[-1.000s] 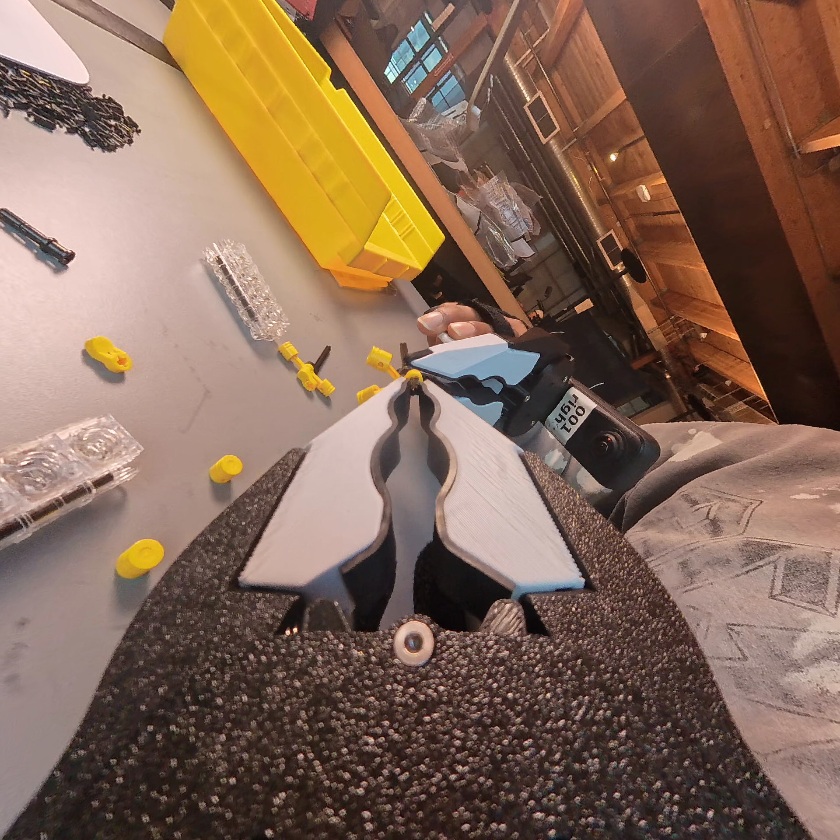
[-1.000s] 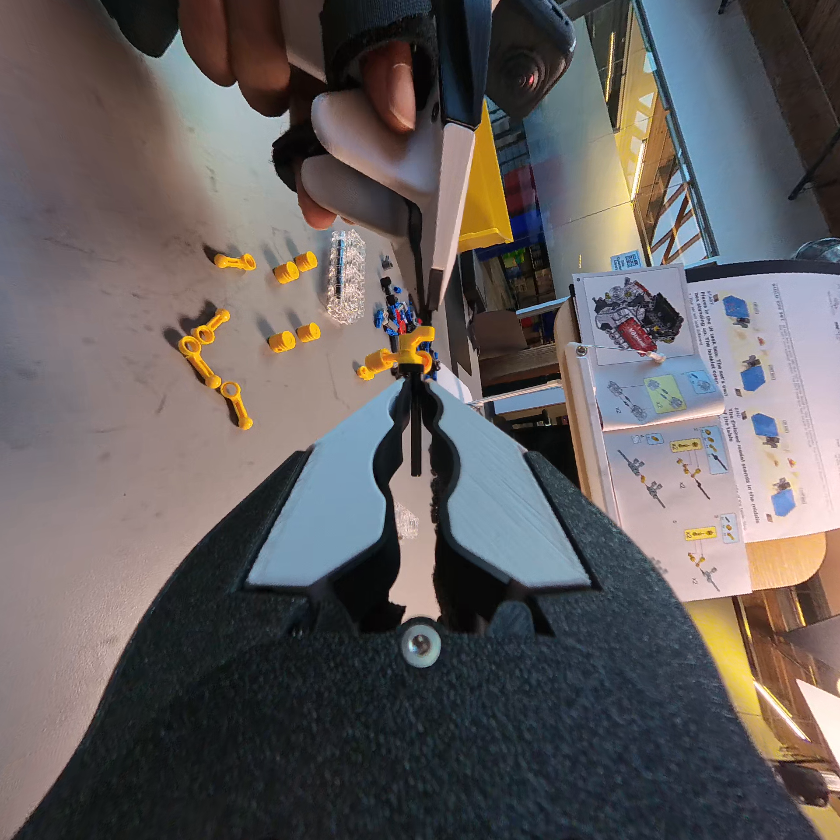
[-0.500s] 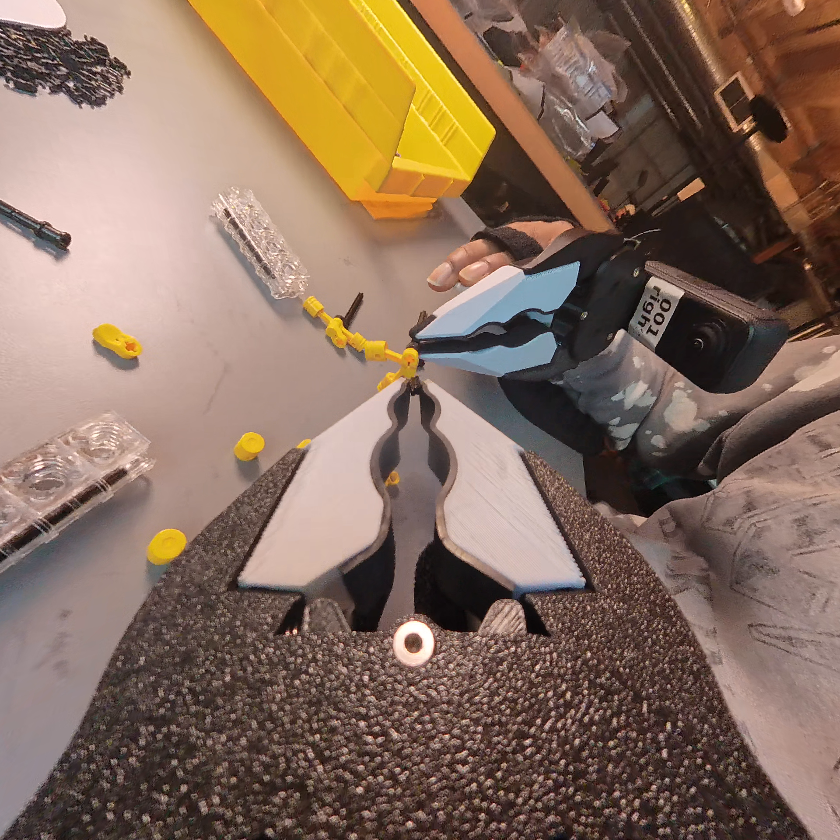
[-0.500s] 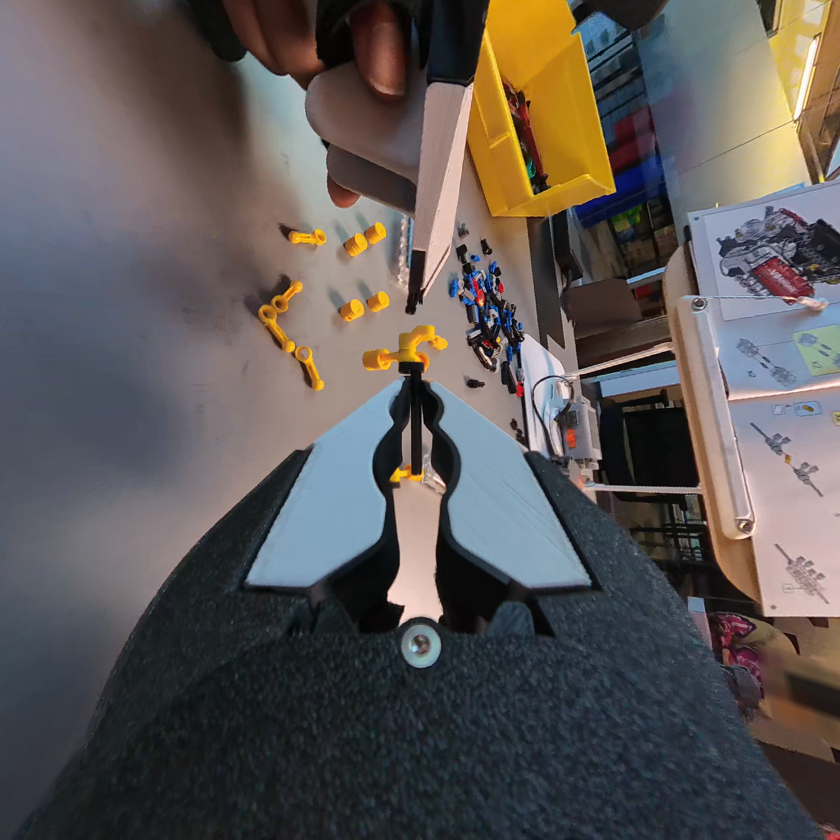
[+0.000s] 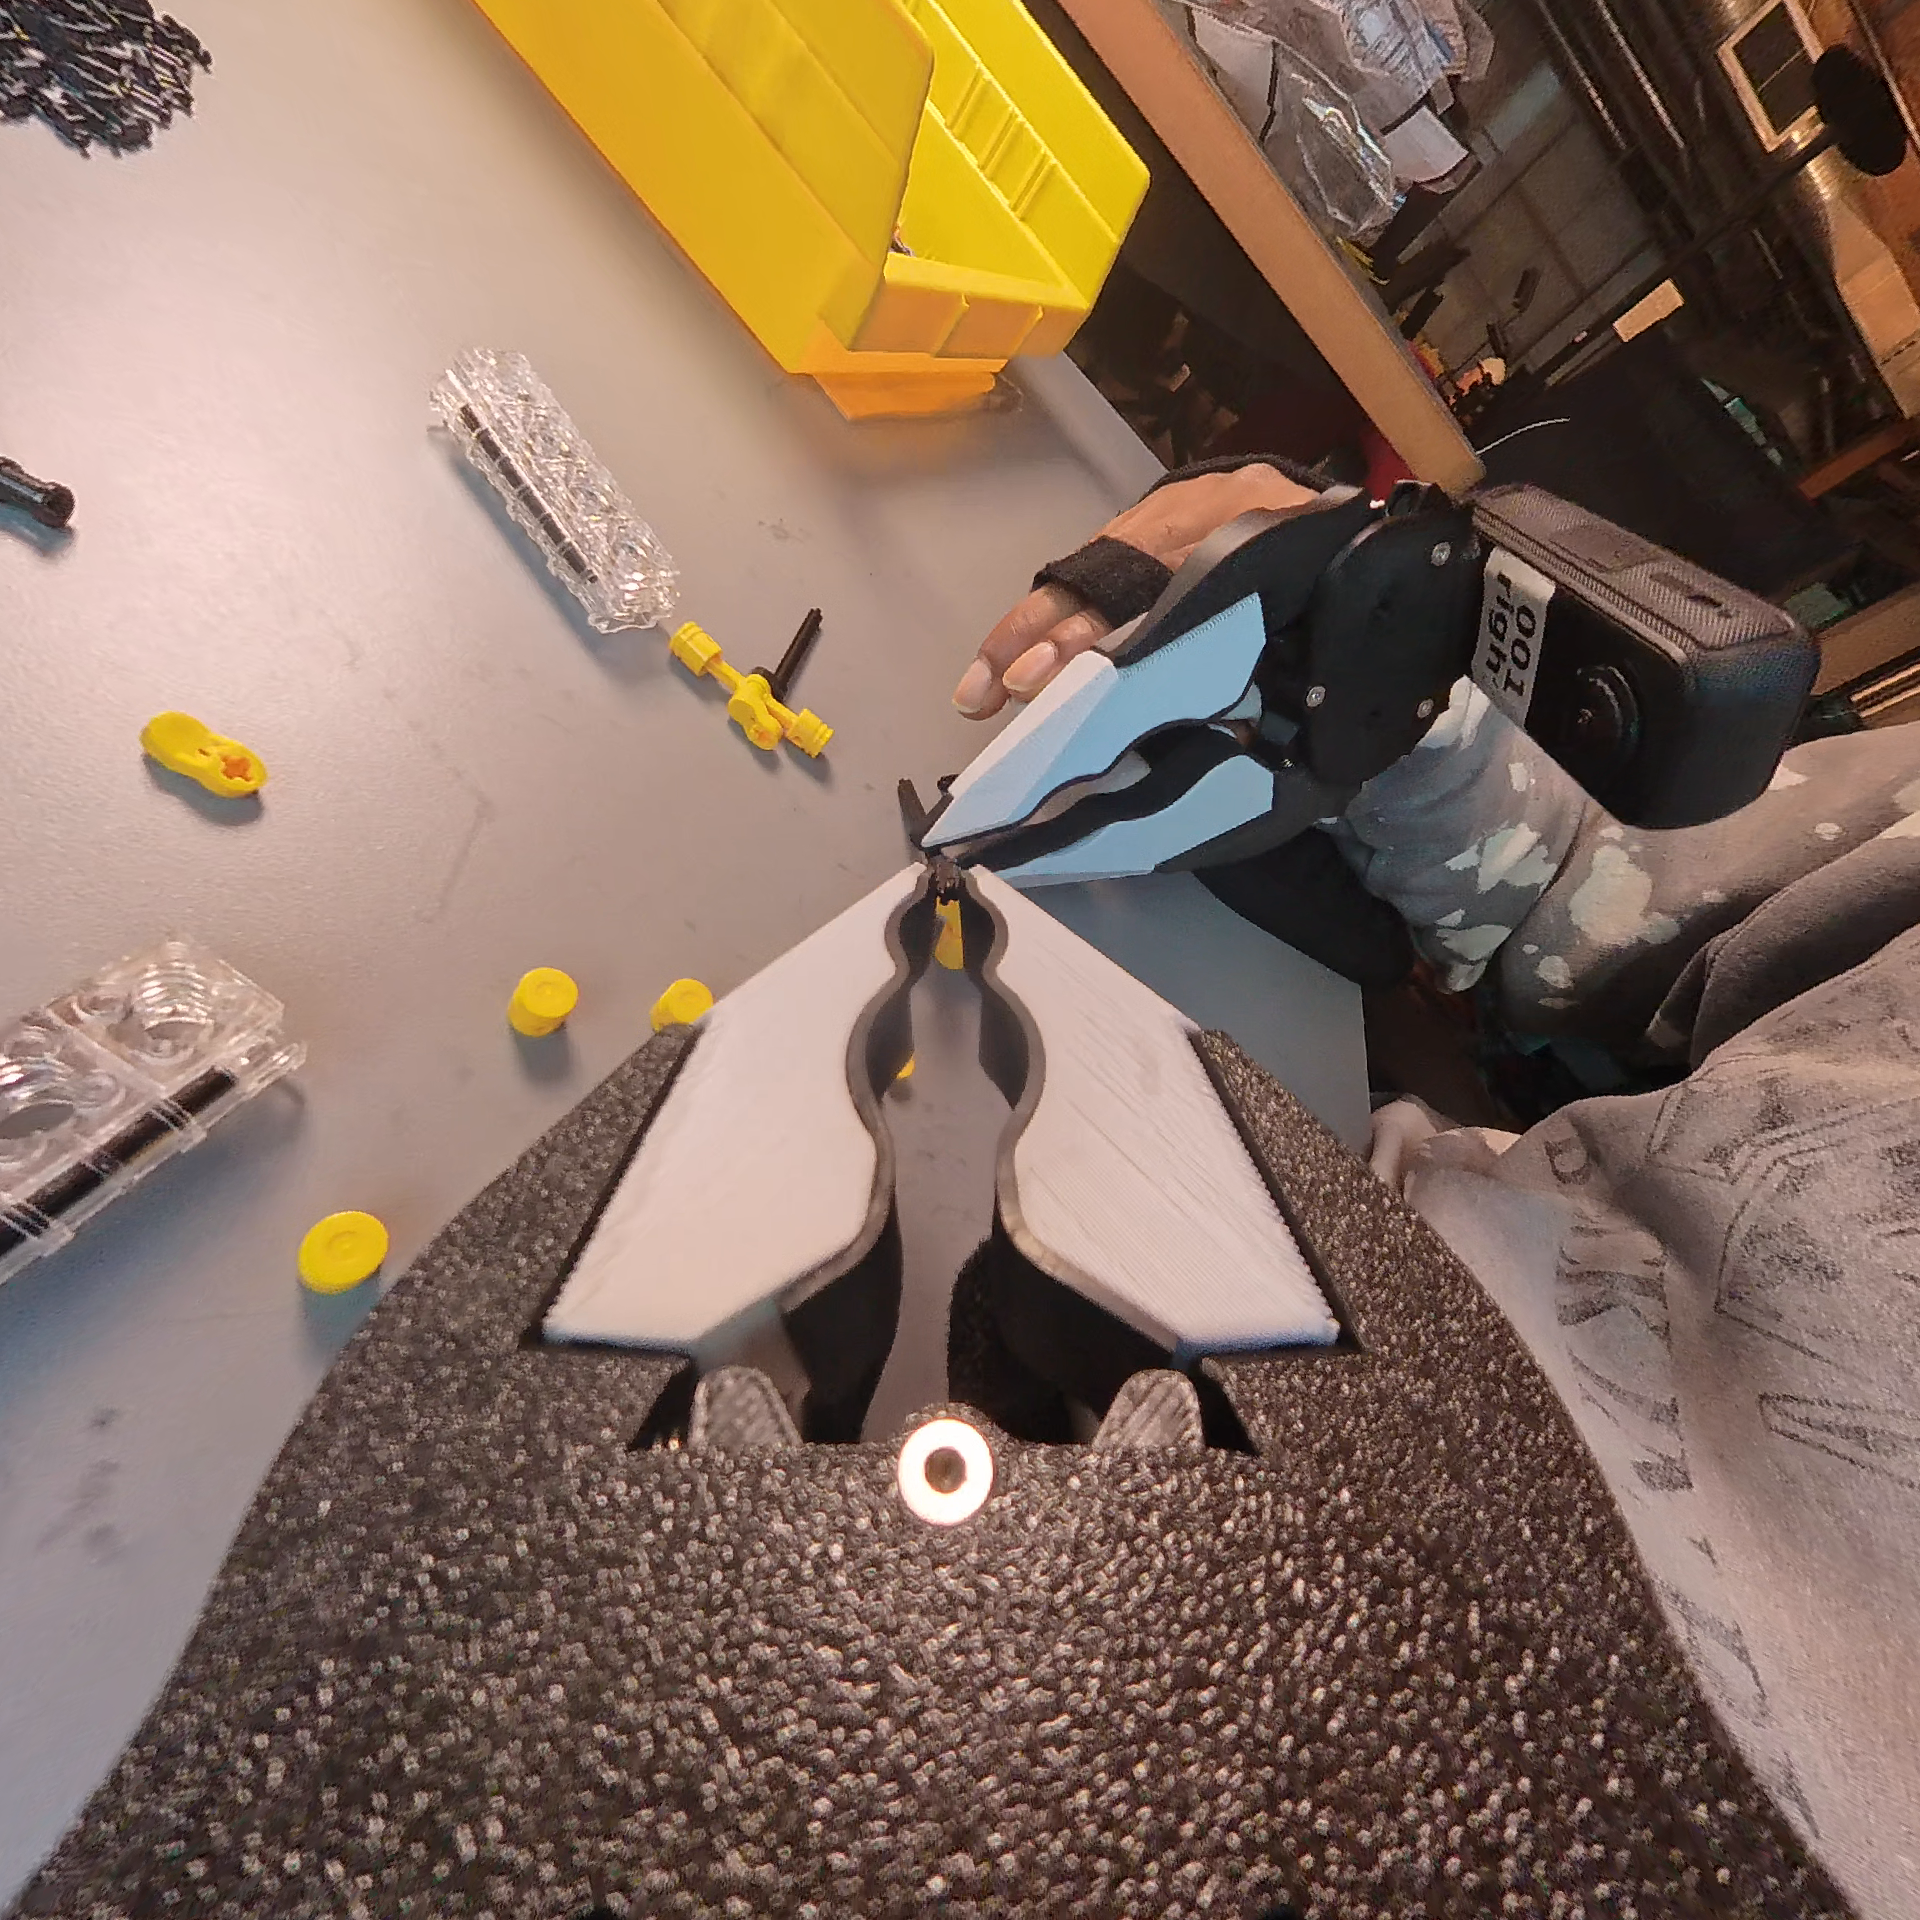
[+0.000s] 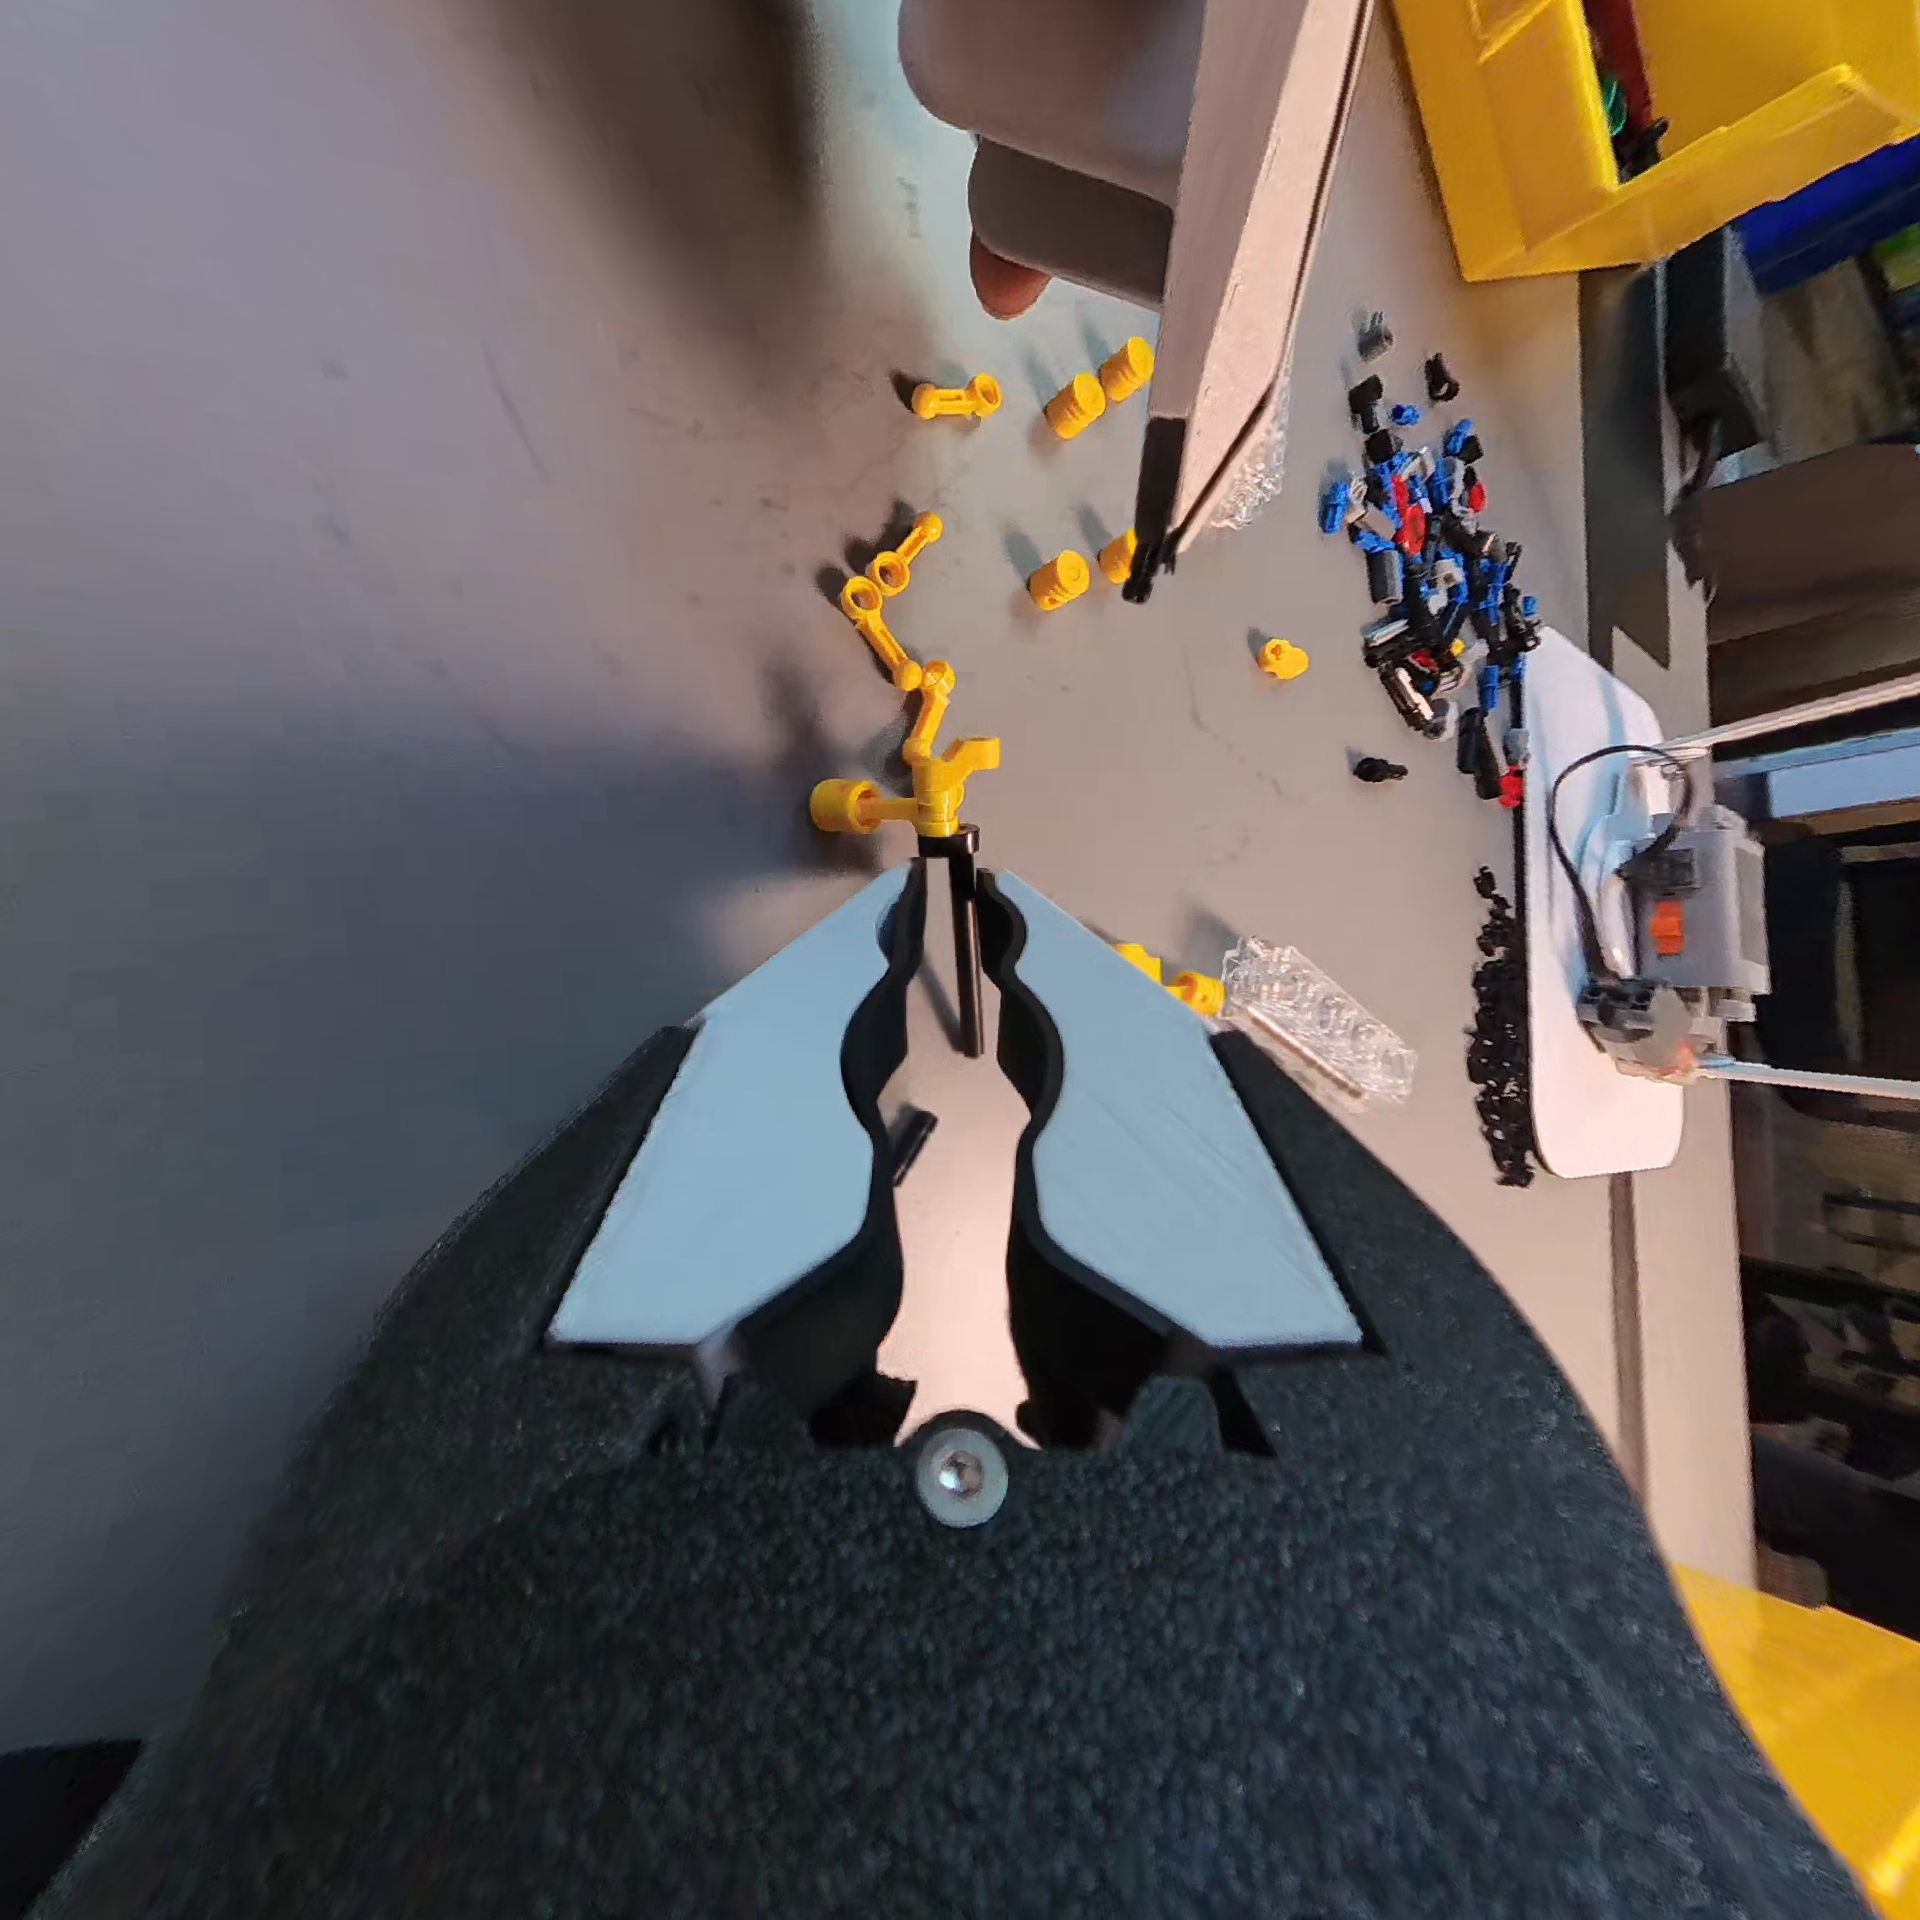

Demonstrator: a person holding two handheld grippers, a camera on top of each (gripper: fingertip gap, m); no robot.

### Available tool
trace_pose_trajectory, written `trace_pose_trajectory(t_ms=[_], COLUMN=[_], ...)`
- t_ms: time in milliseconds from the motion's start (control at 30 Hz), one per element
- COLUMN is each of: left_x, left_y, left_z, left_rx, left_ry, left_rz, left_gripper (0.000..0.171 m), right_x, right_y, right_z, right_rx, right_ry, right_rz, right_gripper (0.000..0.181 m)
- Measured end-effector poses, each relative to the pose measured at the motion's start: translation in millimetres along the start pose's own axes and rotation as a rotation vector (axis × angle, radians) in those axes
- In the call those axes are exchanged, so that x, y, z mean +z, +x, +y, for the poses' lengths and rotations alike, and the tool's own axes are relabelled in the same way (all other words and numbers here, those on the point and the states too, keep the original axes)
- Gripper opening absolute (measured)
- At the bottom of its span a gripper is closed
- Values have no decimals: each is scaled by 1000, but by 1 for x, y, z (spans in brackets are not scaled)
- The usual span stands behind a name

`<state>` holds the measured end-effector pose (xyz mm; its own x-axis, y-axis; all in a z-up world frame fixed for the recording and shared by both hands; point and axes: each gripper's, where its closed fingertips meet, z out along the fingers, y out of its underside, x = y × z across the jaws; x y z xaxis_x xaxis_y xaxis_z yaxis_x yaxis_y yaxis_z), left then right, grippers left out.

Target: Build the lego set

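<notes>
The right tool [image 6: 945, 883] is pinched on a thin black axle [image 6: 968, 956], which runs back between its two fingers. At the fingertip end the axle carries a black bush and a yellow crank assembly [image 6: 914, 800], with a yellow cylinder projecting toward 9 o'clock and a chain of yellow link pieces [image 6: 894, 613] trailing toward 12 o'clock. Whether that chain is joined to the assembly or only lies behind it on the desk [image 6: 416, 520] cannot be told.

The left tool [image 5: 945, 883] has its fingertips pressed together on a small black pin [image 5: 948, 878]. In the left wrist view the right tool [image 5: 935, 836] comes in from 2 o'clock, its tips just beside those of the left tool; contact cannot be confirmed. In the right wrist view the left tool [image 6: 1148, 566] hangs at 12 to 1 o'clock, well apart from the yellow assembly.

On the desk in the right wrist view:
- Loose yellow bushes [image 6: 1060, 577] lie at 12 o'clock.
- A heap of blue, black and red small parts [image 6: 1434, 582] lies at 2 o'clock.
- A clear ribbed block [image 6: 1320, 1018] lies at 3 o'clock, near the right finger.
- A grey motor unit [image 6: 1673, 956] rests on a white board [image 6: 1590, 1122] at 3 o'clock.

In the left wrist view a yellow bin [image 5: 831, 166] stands at 12 o'clock, and a second clear block [image 5: 551, 488] lies at 11 o'clock.
</notes>
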<state>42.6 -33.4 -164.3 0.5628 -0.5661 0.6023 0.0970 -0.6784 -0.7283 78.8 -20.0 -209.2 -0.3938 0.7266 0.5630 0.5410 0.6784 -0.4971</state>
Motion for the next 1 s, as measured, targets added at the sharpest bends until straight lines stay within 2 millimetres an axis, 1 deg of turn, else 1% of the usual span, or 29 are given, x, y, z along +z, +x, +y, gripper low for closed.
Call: trace_pose_trajectory(t_ms=[100,167,300,367,467,533,700,833,967,1000], left_x=[0,0,0,1,1,0,-1,-3,-4,-4], left_y=[1,1,1,3,4,3,3,3,3,4], left_z=[1,0,1,1,3,3,3,3,4,4], left_rx=[3,4,-2,-4,8,20,20,19,16,17], left_ry=[-4,-4,-5,-9,-20,-25,-26,-26,-26,-27], left_rz=[5,5,13,21,21,14,16,27,37,38], left_gripper=[4,4,4,4,4,4,4,4,4,4], right_x=[-3,-7,-18,-19,-18,-16,-10,-8,-8,-9], right_y=[-4,-5,-4,-2,-4,-7,-12,-23,-29,-31], right_z=[0,-1,-8,-8,-10,-10,-11,-9,-11,-11], right_rx=[68,114,224,238,251,250,247,217,230,232], right_ry=[18,36,118,127,132,105,36,-49,-92,-103], right_rz=[-68,-111,-279,-381,-572,-695,-926,-1062,-1163,-1185], right_gripper=[13,20,30,33,32,31,26,23,18,13])
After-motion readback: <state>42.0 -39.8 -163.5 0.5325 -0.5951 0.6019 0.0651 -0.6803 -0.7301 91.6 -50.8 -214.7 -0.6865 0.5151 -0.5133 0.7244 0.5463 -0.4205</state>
